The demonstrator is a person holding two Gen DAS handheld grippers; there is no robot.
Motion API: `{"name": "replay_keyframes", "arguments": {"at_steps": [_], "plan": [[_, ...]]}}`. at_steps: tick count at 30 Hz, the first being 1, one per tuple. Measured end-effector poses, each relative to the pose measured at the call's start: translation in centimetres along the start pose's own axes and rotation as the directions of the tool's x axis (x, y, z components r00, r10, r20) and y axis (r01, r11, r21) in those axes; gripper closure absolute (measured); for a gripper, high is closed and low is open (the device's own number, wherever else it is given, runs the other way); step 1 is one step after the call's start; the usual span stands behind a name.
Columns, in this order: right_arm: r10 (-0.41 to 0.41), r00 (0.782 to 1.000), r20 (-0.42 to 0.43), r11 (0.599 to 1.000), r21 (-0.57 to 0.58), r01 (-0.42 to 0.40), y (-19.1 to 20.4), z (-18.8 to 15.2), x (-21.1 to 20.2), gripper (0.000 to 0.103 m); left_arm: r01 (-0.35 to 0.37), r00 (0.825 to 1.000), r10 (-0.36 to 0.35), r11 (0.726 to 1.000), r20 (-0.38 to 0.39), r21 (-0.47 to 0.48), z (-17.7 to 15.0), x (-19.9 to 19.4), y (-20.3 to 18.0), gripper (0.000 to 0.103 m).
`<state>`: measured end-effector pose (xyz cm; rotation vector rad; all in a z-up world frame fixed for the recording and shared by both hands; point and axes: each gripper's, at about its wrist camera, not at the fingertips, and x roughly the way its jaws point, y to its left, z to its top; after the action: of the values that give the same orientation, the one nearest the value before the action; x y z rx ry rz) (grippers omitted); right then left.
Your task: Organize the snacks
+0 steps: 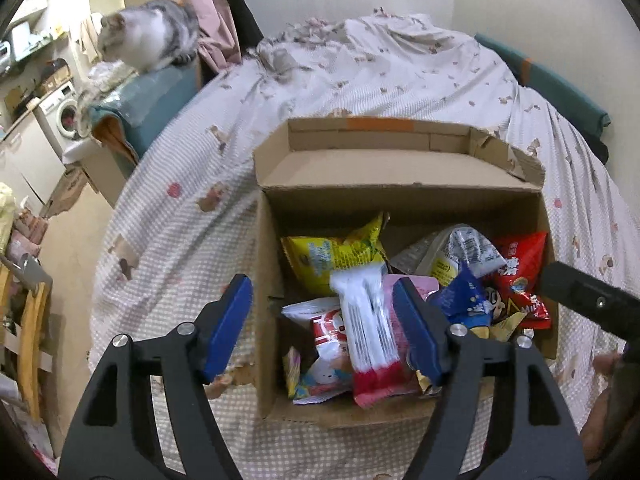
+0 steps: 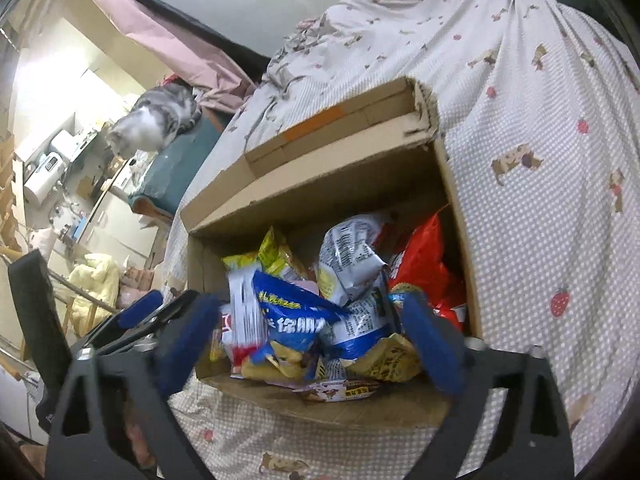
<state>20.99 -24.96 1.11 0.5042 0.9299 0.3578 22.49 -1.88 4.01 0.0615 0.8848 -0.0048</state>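
An open cardboard box sits on the bed and holds several snack packets: a yellow bag, a white and red packet, a blue bag, a red bag and a silver bag. My left gripper is open and empty, hovering over the box's left front corner. My right gripper is open and empty above the box, over the blue bag, silver bag and red bag. Its body shows at the left view's right edge.
The bed has a dotted cover with rumpled bedding behind the box. A grey and white cat sits on a teal covered stand at the left. A washing machine and clutter lie further left.
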Motion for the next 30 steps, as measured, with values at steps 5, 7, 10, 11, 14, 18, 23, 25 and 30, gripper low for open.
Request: {"name": "replay_keyframes", "arguments": {"at_steps": [5, 7, 10, 11, 14, 18, 23, 25, 30], "plan": [[-0.058, 0.998, 0.041, 0.996, -0.065, 0.06, 1.8, -0.6, -2.0, 0.0, 0.013, 0.999, -0.014, 1.0, 0.048, 0.015, -0.7, -2.5, 0.3, 0.033], [-0.081, 0.995, 0.057, 0.993, -0.082, 0.086, 2.4, -0.8, -2.8, 0.0, 0.018, 0.998, -0.019, 1.0, 0.059, 0.008, -1.1, -3.5, 0.6, 0.033], [-0.103, 0.992, 0.073, 0.989, -0.099, 0.11, 3.2, -1.6, -4.1, 0.0, 0.022, 0.997, -0.022, 1.0, 0.072, -0.001, -1.9, -4.9, 1.0, 0.033], [-0.108, 0.991, 0.079, 0.988, -0.103, 0.116, 3.3, -2.0, -4.6, 0.0, 0.025, 0.997, -0.025, 1.0, 0.078, -0.004, -2.2, -5.6, 1.2, 0.033], [-0.127, 0.988, 0.091, 0.984, -0.111, 0.136, 3.5, -3.3, -6.0, 0.0, 0.023, 0.996, -0.022, 1.0, 0.088, -0.011, -3.1, -6.9, 1.6, 0.027], [-0.152, 0.983, 0.103, 0.981, -0.105, 0.163, 3.4, -5.2, -7.2, 0.0, 0.025, 0.995, -0.023, 0.999, 0.098, -0.026, -4.9, -8.6, 2.7, 0.001], [-0.173, 0.976, 0.133, 0.977, -0.102, 0.187, 3.5, -7.2, -8.7, 0.0, 0.023, 0.994, -0.019, 0.999, 0.11, -0.028, -6.7, -10.3, 3.4, 0.0], [-0.175, 0.975, 0.139, 0.976, -0.106, 0.19, 3.6, -7.9, -9.3, 0.0, 0.028, 0.993, -0.022, 0.998, 0.115, -0.047, -7.4, -11.1, 3.7, 0.0], [-0.202, 0.965, 0.165, 0.964, -0.141, 0.226, 4.5, -9.7, -10.4, 0.0, 0.046, 0.99, -0.037, 0.997, 0.137, -0.061, -9.1, -12.5, 3.8, 0.0]]}}
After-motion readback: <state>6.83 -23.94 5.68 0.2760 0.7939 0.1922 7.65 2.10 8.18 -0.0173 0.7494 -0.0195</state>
